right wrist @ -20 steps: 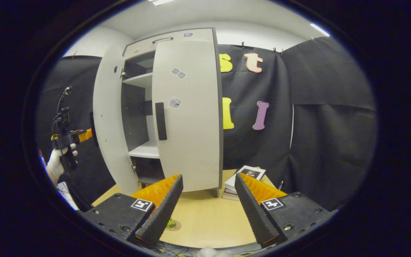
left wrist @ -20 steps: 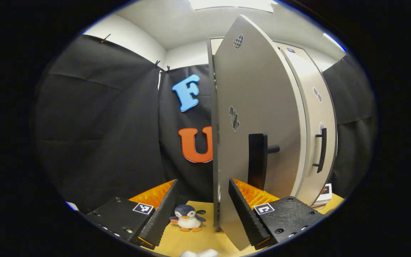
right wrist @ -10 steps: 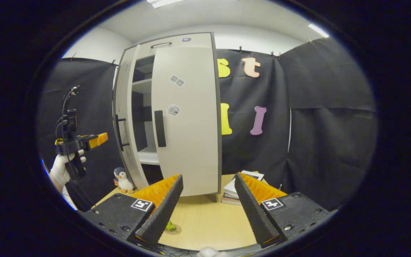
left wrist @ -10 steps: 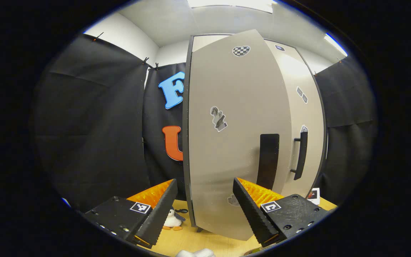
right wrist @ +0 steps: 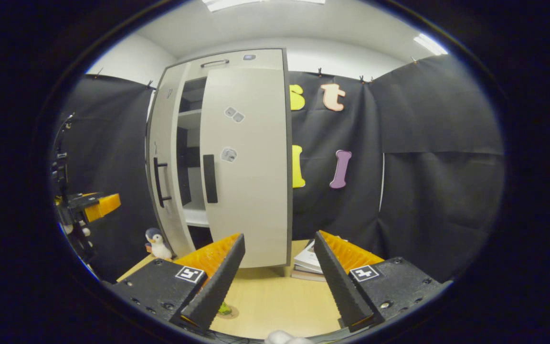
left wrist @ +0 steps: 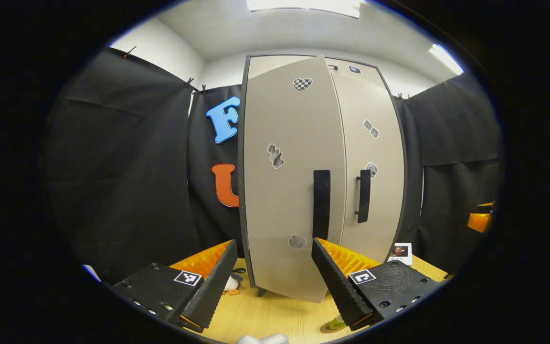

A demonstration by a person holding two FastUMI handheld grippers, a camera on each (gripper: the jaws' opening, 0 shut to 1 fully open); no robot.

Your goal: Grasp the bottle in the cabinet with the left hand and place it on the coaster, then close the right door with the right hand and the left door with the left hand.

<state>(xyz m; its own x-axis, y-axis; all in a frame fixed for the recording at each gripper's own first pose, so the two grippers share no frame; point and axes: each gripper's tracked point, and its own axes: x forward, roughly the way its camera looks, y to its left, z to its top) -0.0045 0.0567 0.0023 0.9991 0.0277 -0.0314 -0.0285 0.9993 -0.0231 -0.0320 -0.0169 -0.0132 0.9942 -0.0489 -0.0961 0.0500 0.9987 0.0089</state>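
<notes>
While both hand-held grippers, the left (left wrist: 271, 282) and the right (right wrist: 278, 277), hang with fingers apart and empty, the cabinet's left door (left wrist: 287, 186) stands slightly ajar beside the shut right door (left wrist: 368, 157). Partly hidden behind a finger, the bottle (right wrist: 225, 309) sits on the coaster (right wrist: 231, 314) on the desk (right wrist: 275, 301).

Black cloth (right wrist: 437, 157) drapes the walls; white ceiling (right wrist: 265, 24) with strip lights (left wrist: 303, 5); a pale wooden tabletop (right wrist: 275, 301).
</notes>
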